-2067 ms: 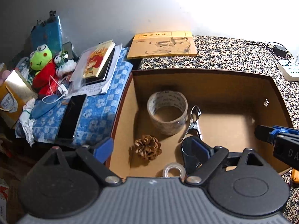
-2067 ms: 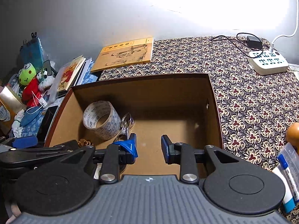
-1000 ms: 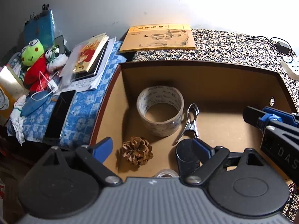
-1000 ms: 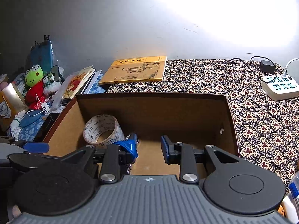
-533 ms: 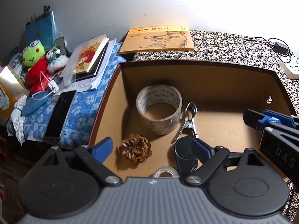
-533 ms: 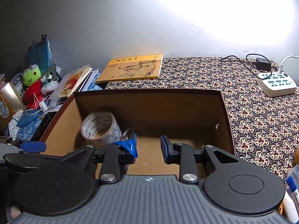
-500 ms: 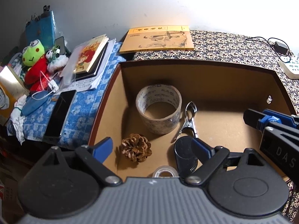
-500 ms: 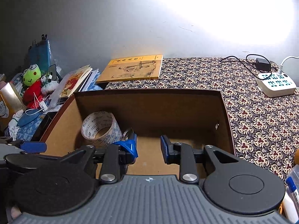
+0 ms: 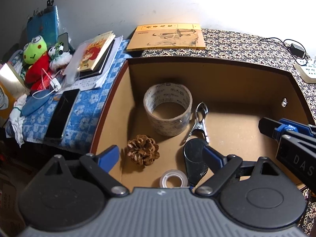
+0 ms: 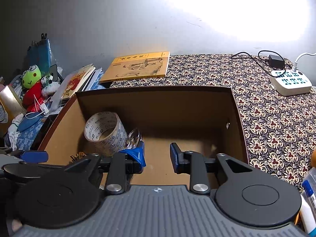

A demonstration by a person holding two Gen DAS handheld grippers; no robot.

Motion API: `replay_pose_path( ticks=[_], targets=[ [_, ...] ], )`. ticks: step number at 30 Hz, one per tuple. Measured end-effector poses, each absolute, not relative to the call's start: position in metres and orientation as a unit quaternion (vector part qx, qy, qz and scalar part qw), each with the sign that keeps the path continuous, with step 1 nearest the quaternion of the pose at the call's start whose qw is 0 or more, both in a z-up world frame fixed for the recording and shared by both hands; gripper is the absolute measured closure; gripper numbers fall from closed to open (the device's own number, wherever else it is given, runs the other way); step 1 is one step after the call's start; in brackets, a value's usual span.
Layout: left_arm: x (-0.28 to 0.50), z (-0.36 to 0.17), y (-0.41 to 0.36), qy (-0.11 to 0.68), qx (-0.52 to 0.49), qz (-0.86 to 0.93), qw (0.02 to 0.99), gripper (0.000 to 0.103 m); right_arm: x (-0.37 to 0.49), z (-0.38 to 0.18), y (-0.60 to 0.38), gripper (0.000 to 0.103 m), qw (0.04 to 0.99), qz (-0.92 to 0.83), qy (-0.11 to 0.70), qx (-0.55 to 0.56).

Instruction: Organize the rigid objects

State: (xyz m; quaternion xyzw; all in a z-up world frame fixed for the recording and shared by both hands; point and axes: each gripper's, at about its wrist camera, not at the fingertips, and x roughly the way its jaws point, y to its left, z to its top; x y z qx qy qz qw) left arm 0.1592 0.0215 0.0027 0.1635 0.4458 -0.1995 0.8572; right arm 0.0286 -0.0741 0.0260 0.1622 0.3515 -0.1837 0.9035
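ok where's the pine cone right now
In the left wrist view, the pine cone lies on the box floor near its left wall, in front of the big tape roll, left of the black cup.

Brown box point(image 9: 217, 73), yellow book point(image 9: 167, 37), seemingly floral cloth point(image 10: 266, 118).

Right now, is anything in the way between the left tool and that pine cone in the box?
Nothing visible. The left tool hangs open above the box, and the pine cone lies between its fingers in view, apart from the tape roll.
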Motion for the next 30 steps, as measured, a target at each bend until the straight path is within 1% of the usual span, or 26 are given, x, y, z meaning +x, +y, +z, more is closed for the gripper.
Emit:
replay_pose_path(
  ticks=[30],
  targets=[
    [0.1588,-0.0029,0.0178,0.452,0.166,-0.214,0.85,0.012,0.0305,0.0229,-0.0772,0.092,0.9,-0.185,0.356,0.167]
  ],
)
